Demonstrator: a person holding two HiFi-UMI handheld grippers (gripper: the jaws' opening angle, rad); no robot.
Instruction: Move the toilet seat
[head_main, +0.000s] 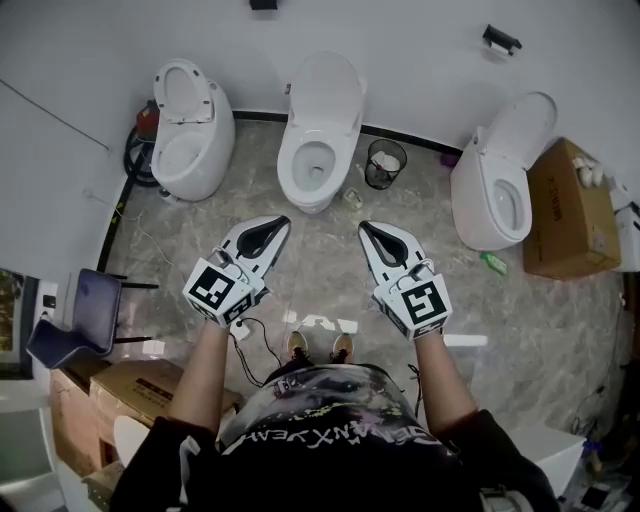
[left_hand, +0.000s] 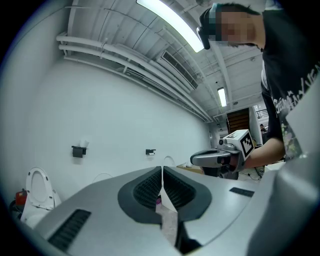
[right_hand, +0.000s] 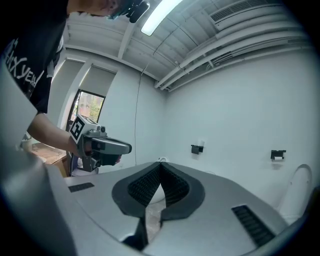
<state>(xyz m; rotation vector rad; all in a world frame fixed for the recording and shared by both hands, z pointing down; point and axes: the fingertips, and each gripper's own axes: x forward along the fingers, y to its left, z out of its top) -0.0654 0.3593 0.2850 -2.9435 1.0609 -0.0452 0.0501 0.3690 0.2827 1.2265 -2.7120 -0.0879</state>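
We hold the left claw (head_main: 277, 222) and right claw (head_main: 366, 229) closed together, empty, facing the middle toilet (head_main: 318, 160); the shirt (head_main: 330, 410) print is illegible.

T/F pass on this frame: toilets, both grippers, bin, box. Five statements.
1. The middle toilet has its lid raised. True.
2. The left gripper grips a toilet seat. False: shut on nothing, clear of every toilet.
3. The right gripper has its jaws wide apart. False: they are together.
4. A wire bin stands just right of the middle toilet. True.
5. The cardboard box lies between the grippers. False: it stands beside the right toilet.
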